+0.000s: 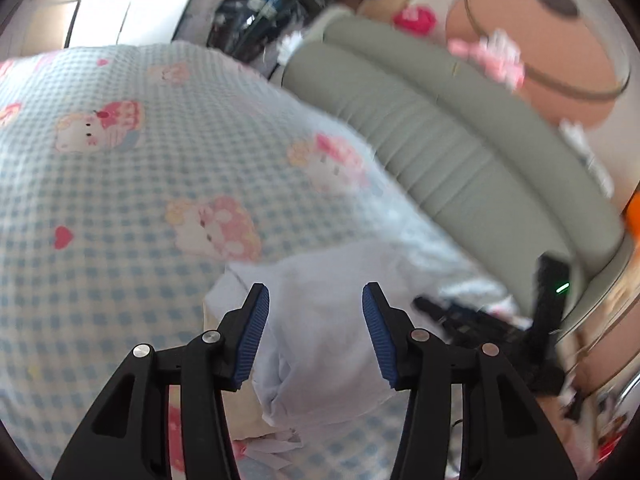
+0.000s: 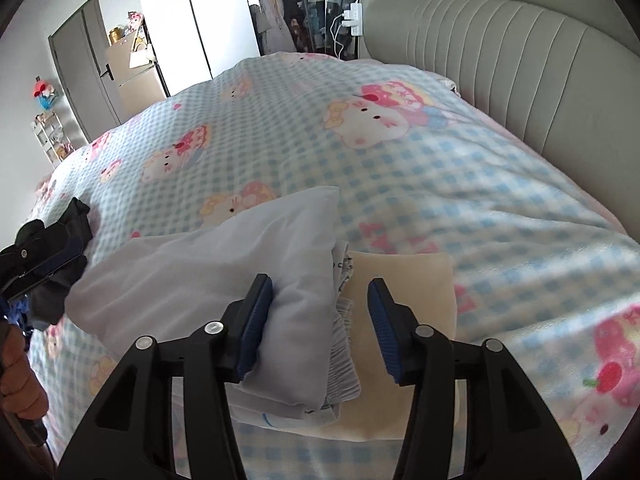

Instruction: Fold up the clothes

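Both claws, left [image 1: 316,334] and right [image 2: 320,326], released over smooth, puffy white folded garment [image 2: 224,268] on checked fleece blanket [image 2: 460,184].

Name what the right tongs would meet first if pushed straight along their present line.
Most likely the white garment on the stack: the right tongs stand open above its folded edge, with the cream cloth just beyond. Depth is unclear.

The left hand-held gripper [image 1: 316,330] hovers, jaws apart, over folded white clothes [image 1: 320,344] on a checked blanket [image 1: 120,184].
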Demonstrator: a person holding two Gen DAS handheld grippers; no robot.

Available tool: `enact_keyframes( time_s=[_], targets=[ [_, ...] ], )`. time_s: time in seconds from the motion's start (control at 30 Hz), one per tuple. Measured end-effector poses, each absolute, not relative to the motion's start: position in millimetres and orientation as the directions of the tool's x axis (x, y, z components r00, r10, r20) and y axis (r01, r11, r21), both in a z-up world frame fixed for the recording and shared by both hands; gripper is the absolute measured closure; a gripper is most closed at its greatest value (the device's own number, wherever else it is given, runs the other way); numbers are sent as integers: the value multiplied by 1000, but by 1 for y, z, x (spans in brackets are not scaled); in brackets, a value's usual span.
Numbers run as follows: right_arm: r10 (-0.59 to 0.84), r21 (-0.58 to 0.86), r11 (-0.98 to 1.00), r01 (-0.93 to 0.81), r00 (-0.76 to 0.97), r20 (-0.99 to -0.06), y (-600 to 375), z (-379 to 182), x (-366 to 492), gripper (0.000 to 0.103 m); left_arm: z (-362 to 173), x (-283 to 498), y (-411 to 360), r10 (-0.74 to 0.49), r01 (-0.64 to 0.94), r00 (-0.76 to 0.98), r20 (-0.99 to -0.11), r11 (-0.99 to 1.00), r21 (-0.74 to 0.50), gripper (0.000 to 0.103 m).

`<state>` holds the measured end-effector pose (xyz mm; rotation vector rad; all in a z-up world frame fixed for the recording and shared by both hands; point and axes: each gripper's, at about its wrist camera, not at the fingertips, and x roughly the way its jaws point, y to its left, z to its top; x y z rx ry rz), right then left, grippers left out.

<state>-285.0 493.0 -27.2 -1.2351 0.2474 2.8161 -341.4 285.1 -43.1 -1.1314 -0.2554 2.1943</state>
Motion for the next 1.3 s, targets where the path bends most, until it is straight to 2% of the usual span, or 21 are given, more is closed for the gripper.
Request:
enact_keyframes(
  time_s=[0.07,0.17,0.23,0.33,0.47,0.7,0.93,1.3],
  targets=[
    [-6,122,-985,-120,-688,-726,495,-31,-283,51,-62,-342,303,602,-441,-377,-704,-785,-436,52],
    [-15,136,-983,-123,-685,-728,500,-42,-275,50,-85,-343,307,609,-395,-360,-707,-785,-476,48],
    [-27,160,-979,-127,-695,-718,505,-50,-265,45,-94,-345,304,631,-352,-340,-697,-773,-528,43],
    [-69,222,-967,-127,-706,-705,512,-59,-256,42,-98,-341,310,613,-370,-342,-712,-785,-497,40],
    [-28,182,-974,-137,-720,-693,504,-60,-252,41,-94,-342,311,610,-377,-343,-714,-786,-491,40],
    [-6,154,-977,-150,-700,-714,495,-30,-256,39,-55,-338,294,590,-431,-389,-708,-796,-425,42],
    [38,98,-985,-143,-728,-685,462,11,-239,39,-16,-335,258,552,-389,-468,-690,-830,-400,42],
    [6,53,-997,-57,-736,-677,366,42,-232,38,24,-311,139,322,-224,-627,-710,-947,-231,41]
  ],
)
